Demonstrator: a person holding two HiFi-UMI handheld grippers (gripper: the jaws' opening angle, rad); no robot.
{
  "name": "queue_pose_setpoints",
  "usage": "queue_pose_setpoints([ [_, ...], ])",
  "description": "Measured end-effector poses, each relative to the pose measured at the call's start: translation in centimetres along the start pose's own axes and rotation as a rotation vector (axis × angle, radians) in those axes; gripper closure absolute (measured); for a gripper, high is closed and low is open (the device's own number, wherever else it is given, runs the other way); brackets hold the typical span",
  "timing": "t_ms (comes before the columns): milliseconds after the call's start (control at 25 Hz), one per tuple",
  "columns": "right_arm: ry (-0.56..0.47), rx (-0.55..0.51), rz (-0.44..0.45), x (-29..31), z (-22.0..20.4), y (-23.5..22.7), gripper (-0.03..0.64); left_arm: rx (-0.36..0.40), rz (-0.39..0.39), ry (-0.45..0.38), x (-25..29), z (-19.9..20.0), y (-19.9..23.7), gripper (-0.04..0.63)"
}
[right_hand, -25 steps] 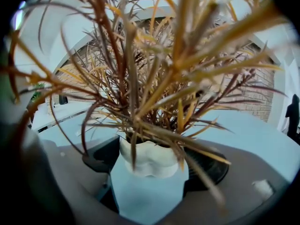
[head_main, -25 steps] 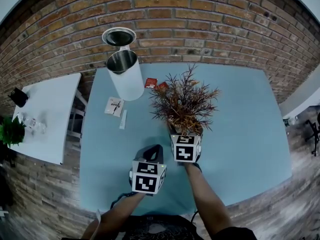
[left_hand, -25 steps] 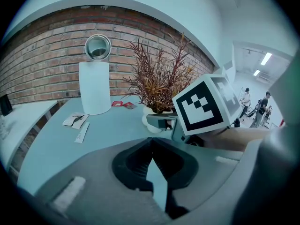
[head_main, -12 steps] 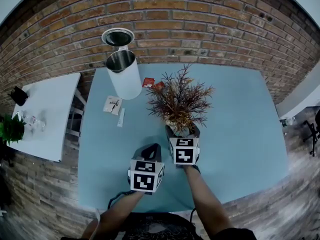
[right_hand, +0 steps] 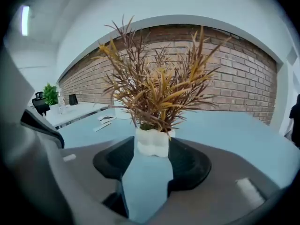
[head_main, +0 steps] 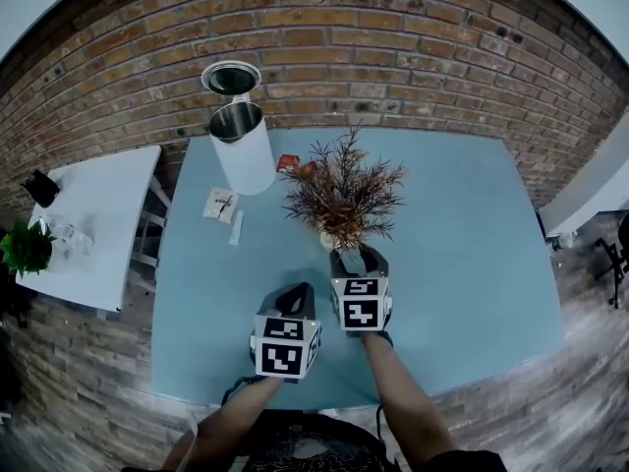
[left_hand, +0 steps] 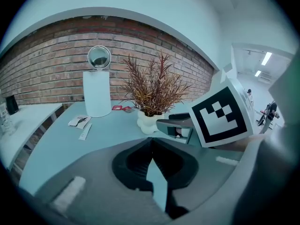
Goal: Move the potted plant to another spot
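The potted plant [head_main: 342, 190], reddish-brown dried sprigs in a small white lumpy pot [right_hand: 151, 142], stands mid-table on the light blue table [head_main: 462, 254]. My right gripper [head_main: 359, 260] reaches it from the near side. Its jaws are closing, and the pot sits between the fingertips with both pads against its sides. In the left gripper view the pot [left_hand: 147, 123] shows with the right gripper's finger [left_hand: 174, 123] at its side. My left gripper [head_main: 299, 298] hovers nearer me, left of the right one, shut and holding nothing.
A tall white bin [head_main: 242, 146] with its lid up stands at the table's far left. Red packets [head_main: 290, 163] lie behind the plant, and paper sachets [head_main: 223, 205] to its left. A white side table [head_main: 98, 224] and a green plant [head_main: 25, 249] are at far left. A brick wall [head_main: 393, 57] backs the table.
My right gripper has pushed forward up to the pot, and its jaws have narrowed around it. The left gripper has drifted slightly.
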State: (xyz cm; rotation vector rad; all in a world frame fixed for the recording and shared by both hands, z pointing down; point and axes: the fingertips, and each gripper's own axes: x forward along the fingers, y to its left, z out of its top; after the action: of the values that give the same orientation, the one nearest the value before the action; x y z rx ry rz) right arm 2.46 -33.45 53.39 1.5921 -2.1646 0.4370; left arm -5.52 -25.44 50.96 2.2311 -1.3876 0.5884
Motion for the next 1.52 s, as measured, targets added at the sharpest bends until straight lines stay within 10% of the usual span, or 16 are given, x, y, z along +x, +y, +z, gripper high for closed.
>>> queue_pose_setpoints([
  [1520, -0.091, 0.053, 0.070, -14.2, -1.8, 2.4, 0.611, 0.024, 0.024, -0.104, -5.5, -0.6, -5.9, 0.595],
])
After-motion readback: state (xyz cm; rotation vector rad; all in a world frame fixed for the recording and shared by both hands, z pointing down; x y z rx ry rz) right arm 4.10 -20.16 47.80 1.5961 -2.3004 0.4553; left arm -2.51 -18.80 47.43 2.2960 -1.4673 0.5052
